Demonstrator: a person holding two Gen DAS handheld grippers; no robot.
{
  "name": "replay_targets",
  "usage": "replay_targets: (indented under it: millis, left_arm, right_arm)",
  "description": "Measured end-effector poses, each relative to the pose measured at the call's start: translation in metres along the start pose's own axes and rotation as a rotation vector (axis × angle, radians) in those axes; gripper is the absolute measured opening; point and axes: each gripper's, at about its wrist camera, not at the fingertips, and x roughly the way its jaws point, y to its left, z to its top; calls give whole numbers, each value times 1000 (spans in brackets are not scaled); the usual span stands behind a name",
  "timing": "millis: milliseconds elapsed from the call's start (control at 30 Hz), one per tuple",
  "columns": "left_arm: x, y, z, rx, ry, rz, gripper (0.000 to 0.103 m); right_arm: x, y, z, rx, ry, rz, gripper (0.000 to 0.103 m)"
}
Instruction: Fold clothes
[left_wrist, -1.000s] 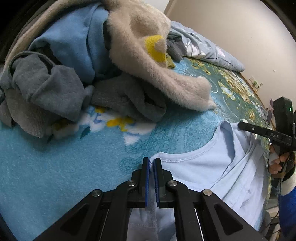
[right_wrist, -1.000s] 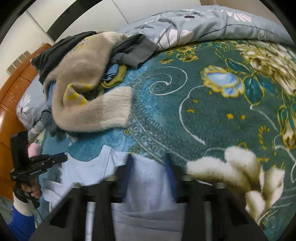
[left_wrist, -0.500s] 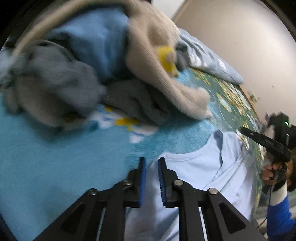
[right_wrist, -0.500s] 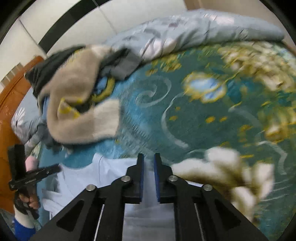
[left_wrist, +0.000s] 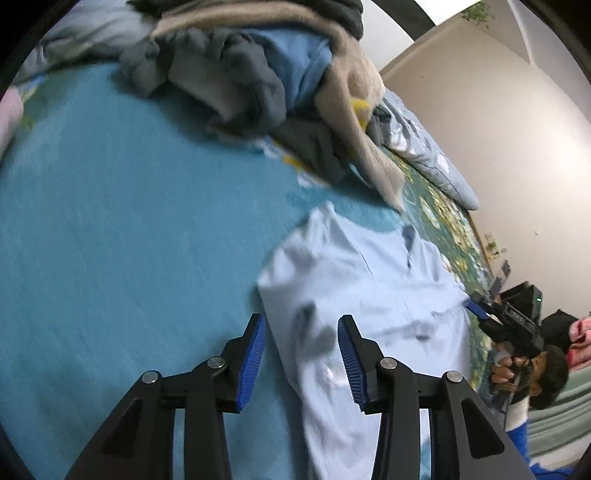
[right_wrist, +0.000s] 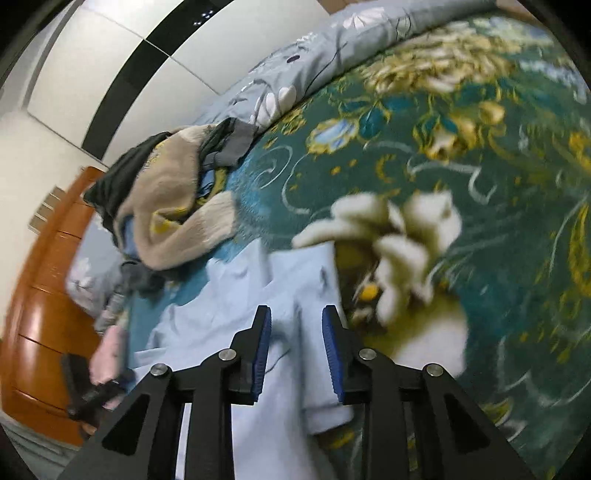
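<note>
Lying creased on the blanket (left_wrist: 110, 221), pale-blue shirt (left_wrist: 369, 295) beneath released left tongs (left_wrist: 301, 325) and right tongs (right_wrist: 295, 317).

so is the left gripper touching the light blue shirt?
Cannot tell. In the left wrist view the left gripper is open over the light blue shirt, but blur hides any gap.

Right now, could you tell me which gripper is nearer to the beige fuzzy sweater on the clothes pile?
Hard to call, perhaps the right. Both grippers, left and right, hover open over the light blue shirt, with the beige sweater beyond it.
</note>
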Motion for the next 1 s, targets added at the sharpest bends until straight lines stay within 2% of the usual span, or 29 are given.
replay_targets:
  millis: [200, 300, 333, 433, 467, 500, 667, 733, 833, 900, 1000]
  left_arm:
    - [5, -4, 1, -23, 1, -60, 42]
    - [8, -2, 3, -37, 2, -55, 26]
    - [10, -1, 4, -43, 1, -52, 16]
    - [8, 1, 2, -49, -7, -49, 6]
    - [5, 0, 1, -41, -14, -56, 5]
    - [1, -2, -1, -32, -22, -67, 5]
    - [-29, -17, -10, 9, -31, -157, 4]
    - [-50, -29, -16, 48, -30, -221, 4]
    - [-69, -33, -12, 41, -26, -315, 4]
    - [-68, -31, 0, 23, -29, -300, 4]
    - [-51, -25, 17, -29, -25, -302, 4]
  right_arm:
    - [5, 4, -2, 30, 20, 43, 31]
    - [9, 8, 1, 29, 28, 34, 31]
    - [12, 8, 2, 30, 35, 29, 31]
    - [19, 5, 1, 49, 53, 26, 29]
    - [19, 4, 0, 56, 50, 33, 13]
    - [18, 4, -1, 61, 43, 42, 4]
    - [-11, 17, -6, 28, -37, 115, 3]
    - [-32, 27, -11, 4, -69, 158, 3]
    - [-50, 36, -10, -18, -83, 161, 3]
    - [-55, 39, -6, -21, -85, 141, 4]
    - [-36, 27, 4, 42, -32, 114, 4]
